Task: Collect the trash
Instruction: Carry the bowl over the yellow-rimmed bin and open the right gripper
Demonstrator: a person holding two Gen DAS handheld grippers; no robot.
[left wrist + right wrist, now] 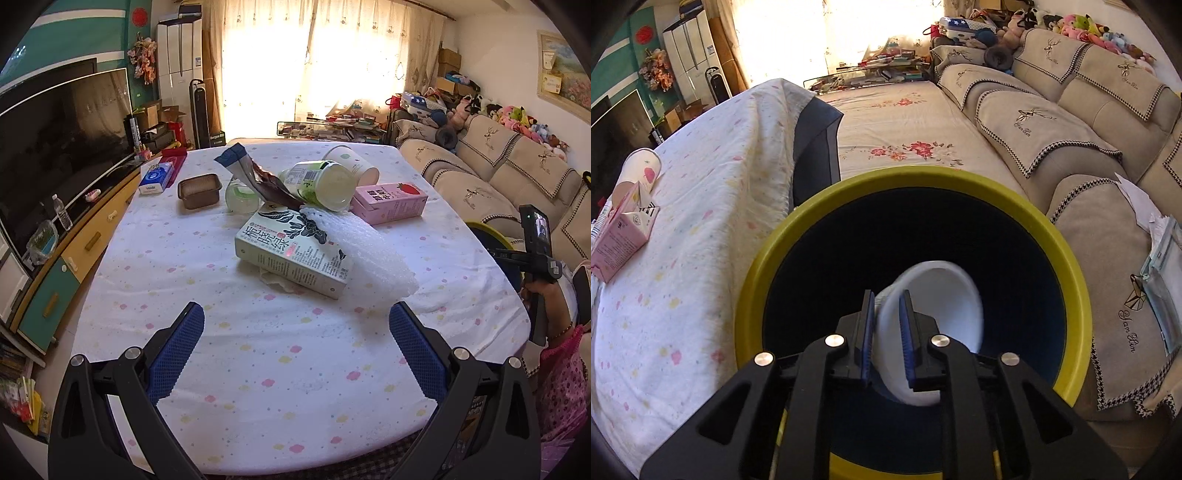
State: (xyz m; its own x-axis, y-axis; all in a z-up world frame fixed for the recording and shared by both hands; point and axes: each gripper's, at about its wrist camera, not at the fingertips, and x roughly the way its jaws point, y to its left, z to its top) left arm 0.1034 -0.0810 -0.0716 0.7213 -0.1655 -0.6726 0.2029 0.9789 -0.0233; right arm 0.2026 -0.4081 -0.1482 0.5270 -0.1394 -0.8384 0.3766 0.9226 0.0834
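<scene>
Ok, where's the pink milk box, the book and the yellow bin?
pink milk box (389, 204): left wrist view, on its long side face.
book (295, 251): left wrist view, middle of its cover.
yellow bin (916, 176): right wrist view, far rim.

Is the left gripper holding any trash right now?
No. The left gripper has its fingers spread wide over the bare tablecloth, with nothing between them.

The bin (1067, 254) hides its own floor in darkness. The carton (618, 236) is cut off at the left edge. The box (295, 254) covers something crumpled and white.
</scene>
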